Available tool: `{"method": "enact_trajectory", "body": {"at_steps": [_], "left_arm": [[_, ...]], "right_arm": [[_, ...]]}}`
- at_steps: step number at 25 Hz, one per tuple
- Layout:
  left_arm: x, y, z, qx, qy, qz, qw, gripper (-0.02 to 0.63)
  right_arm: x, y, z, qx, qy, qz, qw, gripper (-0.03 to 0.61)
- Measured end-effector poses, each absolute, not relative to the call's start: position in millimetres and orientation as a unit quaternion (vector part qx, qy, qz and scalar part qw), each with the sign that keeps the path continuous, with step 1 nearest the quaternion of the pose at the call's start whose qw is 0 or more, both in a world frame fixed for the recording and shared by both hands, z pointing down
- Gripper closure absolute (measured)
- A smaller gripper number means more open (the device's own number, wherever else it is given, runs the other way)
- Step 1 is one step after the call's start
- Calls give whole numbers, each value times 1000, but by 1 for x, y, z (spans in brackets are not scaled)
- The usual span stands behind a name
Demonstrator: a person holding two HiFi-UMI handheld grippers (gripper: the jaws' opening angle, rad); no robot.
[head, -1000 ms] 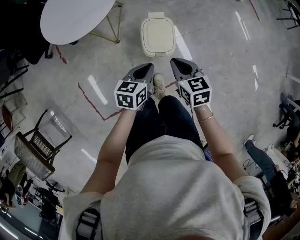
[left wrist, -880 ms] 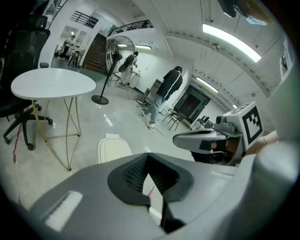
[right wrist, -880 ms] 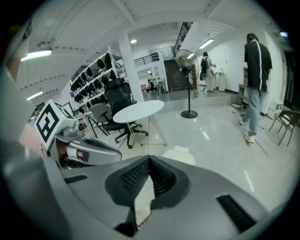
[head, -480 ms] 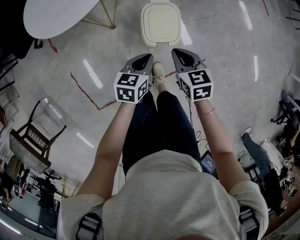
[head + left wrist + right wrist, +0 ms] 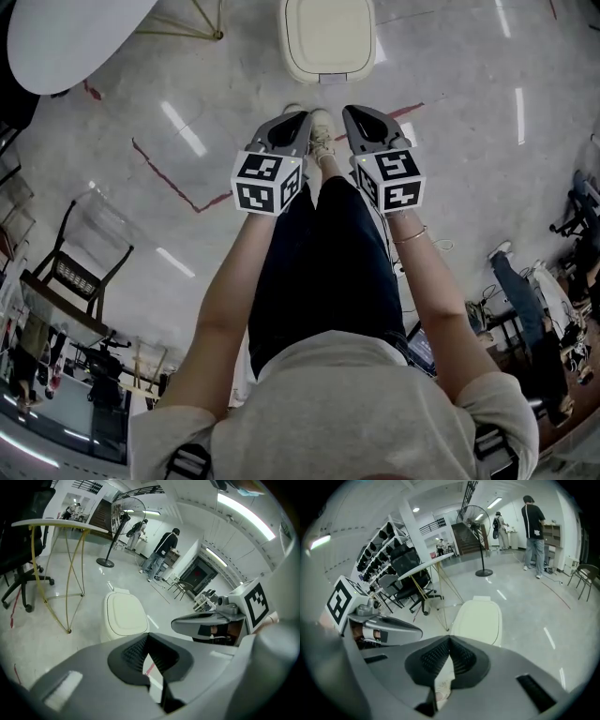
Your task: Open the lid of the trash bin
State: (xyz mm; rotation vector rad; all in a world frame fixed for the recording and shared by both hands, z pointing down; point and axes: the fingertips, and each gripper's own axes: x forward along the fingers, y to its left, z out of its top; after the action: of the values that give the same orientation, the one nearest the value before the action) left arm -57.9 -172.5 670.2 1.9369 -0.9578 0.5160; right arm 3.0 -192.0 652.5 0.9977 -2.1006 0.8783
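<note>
Spreading under everything is the pale, glossy floor, and on it stands the cream trash bin, its lid lying flat and closed, just ahead of the person's shoe. Both tools hang side by side over the person's legs, short of the bin and touching nothing. The left tool has its ribbed jaws pressed tip to tip with only floor showing behind them, and the right tool is likewise closed and empty, pointing toward the bin.
</note>
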Motion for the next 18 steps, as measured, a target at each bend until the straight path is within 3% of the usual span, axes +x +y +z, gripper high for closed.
{"method": "enact_trajectory", "body": {"at_steps": [18], "left_arm": [[-42,-186,776,754,-421,207,459,605]], "right_arm": [[22,-229,773,435,-766,364,303,571]]}}
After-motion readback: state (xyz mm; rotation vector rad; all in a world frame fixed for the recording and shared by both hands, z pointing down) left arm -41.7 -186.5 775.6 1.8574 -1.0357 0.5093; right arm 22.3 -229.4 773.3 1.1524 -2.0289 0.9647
